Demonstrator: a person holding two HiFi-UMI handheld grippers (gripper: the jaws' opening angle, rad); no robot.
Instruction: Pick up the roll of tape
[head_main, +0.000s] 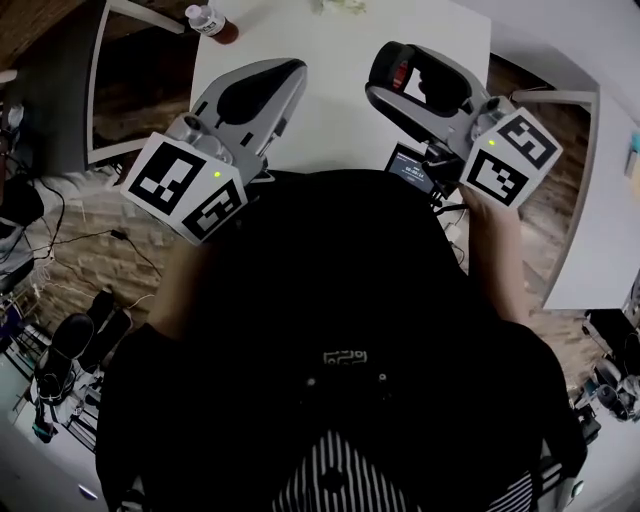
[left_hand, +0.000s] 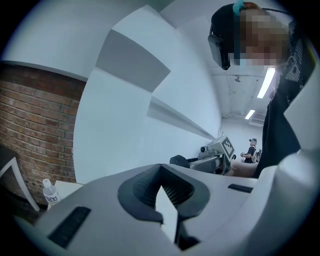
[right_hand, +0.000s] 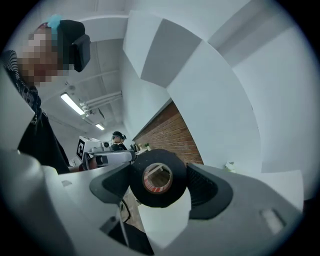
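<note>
A black roll of tape (right_hand: 141, 190) with a reddish-brown core stands on edge between the dark pads of my right gripper (right_hand: 159, 176), which is shut on it. In the head view that gripper (head_main: 388, 76) is lifted above the white table (head_main: 330, 110), the tape (head_main: 399, 68) showing at its tips. My left gripper (head_main: 288, 74) hovers beside it to the left, over the table's near edge. In its own view the left gripper (left_hand: 161, 169) has its jaw tips touching and nothing is held.
A small bottle (head_main: 211, 21) stands at the table's far left corner, also seen as the bottle (left_hand: 49, 192). A small black device with a screen (head_main: 412, 168) lies by the near edge. A chair frame (head_main: 100, 90) stands left, another white table (head_main: 600, 240) right.
</note>
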